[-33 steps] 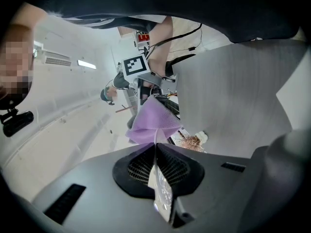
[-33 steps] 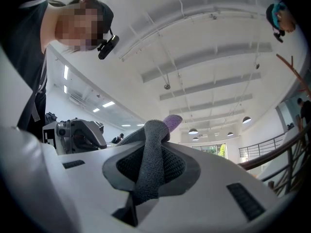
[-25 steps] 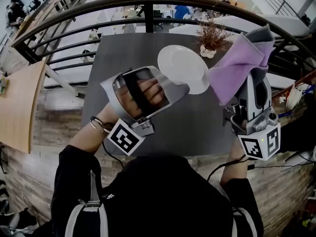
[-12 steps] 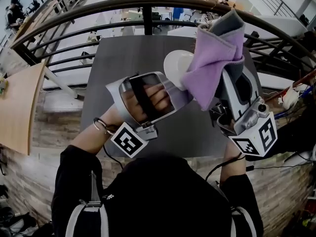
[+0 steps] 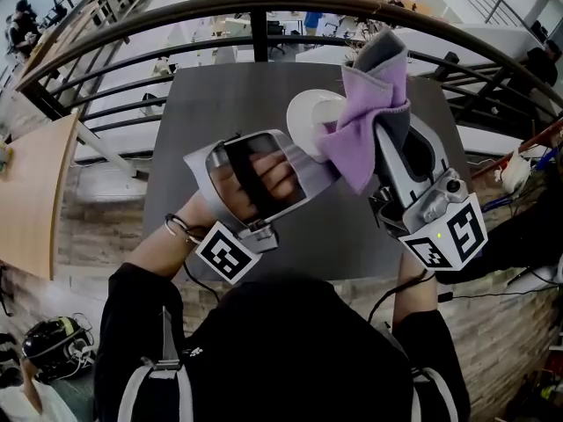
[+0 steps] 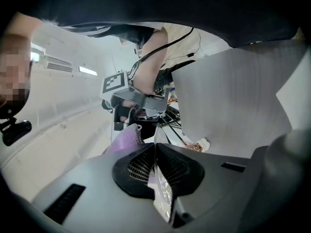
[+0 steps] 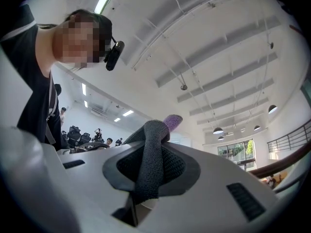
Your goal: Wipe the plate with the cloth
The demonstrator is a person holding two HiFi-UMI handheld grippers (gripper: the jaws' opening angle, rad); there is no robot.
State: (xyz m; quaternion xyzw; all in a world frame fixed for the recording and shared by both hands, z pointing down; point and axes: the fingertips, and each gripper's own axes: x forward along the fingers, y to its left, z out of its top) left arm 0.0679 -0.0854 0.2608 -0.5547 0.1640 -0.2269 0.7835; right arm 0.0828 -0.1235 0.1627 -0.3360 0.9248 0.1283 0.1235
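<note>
A white plate [image 5: 308, 112] is held by its near rim above the dark table, my left gripper [image 5: 318, 167] shut on it. In the left gripper view the plate [image 6: 163, 198] runs edge-on between the black pads [image 6: 138, 166]. To its right, my right gripper [image 5: 389, 117] is shut on a purple and grey cloth [image 5: 362, 117]. That cloth hangs over the plate's right part. The grey fold of the cloth [image 7: 149, 164] is pinched between the jaws in the right gripper view, and its purple tip [image 7: 173, 121] sticks out above. From the left gripper's side the cloth [image 6: 124, 141] shows purple.
Below both grippers is a dark grey table [image 5: 220, 95], its far edge along a curved black railing [image 5: 158, 16]. A small dried plant in a white pot [image 6: 197, 145] stands on the table. A wooden desk [image 5: 31, 192] lies at the left, a helmet [image 5: 53, 345] on the floor.
My right gripper has swung left with the cloth, from beside the plate to over its right part. The left gripper and plate have hardly moved.
</note>
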